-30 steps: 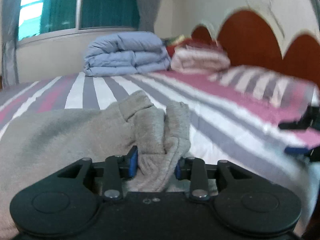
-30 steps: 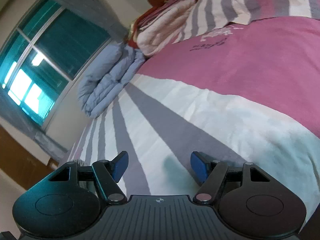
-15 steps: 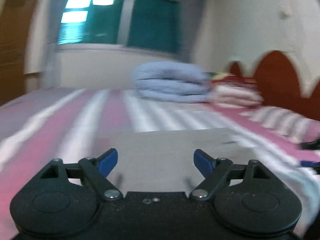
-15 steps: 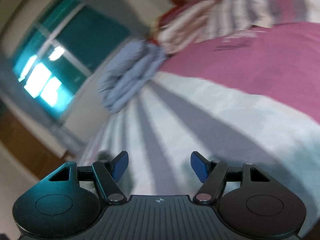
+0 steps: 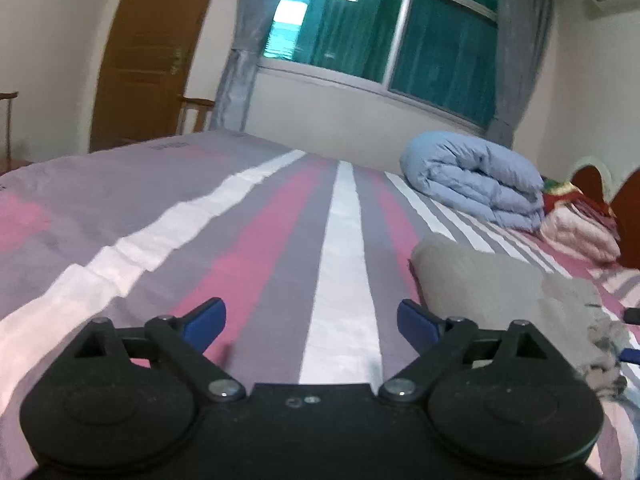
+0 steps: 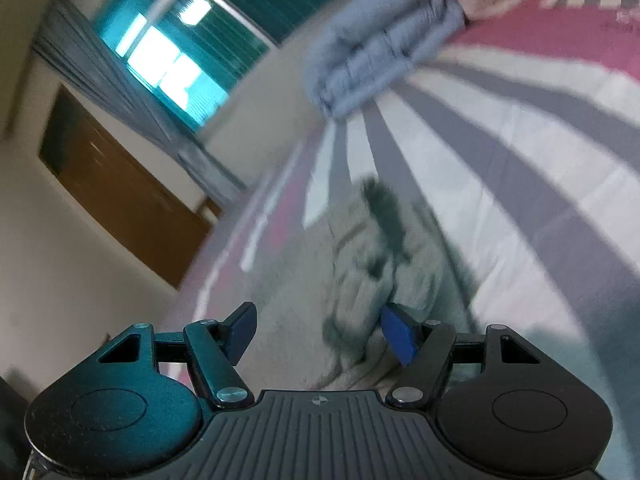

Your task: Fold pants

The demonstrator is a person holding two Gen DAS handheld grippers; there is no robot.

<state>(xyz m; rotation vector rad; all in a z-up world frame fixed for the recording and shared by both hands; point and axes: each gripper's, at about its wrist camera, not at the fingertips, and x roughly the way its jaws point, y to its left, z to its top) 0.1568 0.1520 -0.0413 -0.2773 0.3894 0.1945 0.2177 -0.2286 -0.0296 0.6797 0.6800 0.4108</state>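
Centrally, left gripper (image 5: 311, 320) spread wide and empty above the striped bedsheet (image 5: 256, 240), angled away from the grey pants (image 5: 484, 284) lying folded just to its right, presumably to clear them. Right gripper (image 6: 318, 332) likewise wide apart, gripping nothing, poised over the blurred pants (image 6: 372, 264), seemingly lined up for a further fold or tidy. Farther back, folded blue duvet (image 5: 472, 180) and pink blanket (image 5: 576, 232) stacked below the window (image 5: 384, 24), well apart from the pants.

Left gripper (image 5: 311, 319) gaping (empty) — right gripper (image 6: 319, 330) too.
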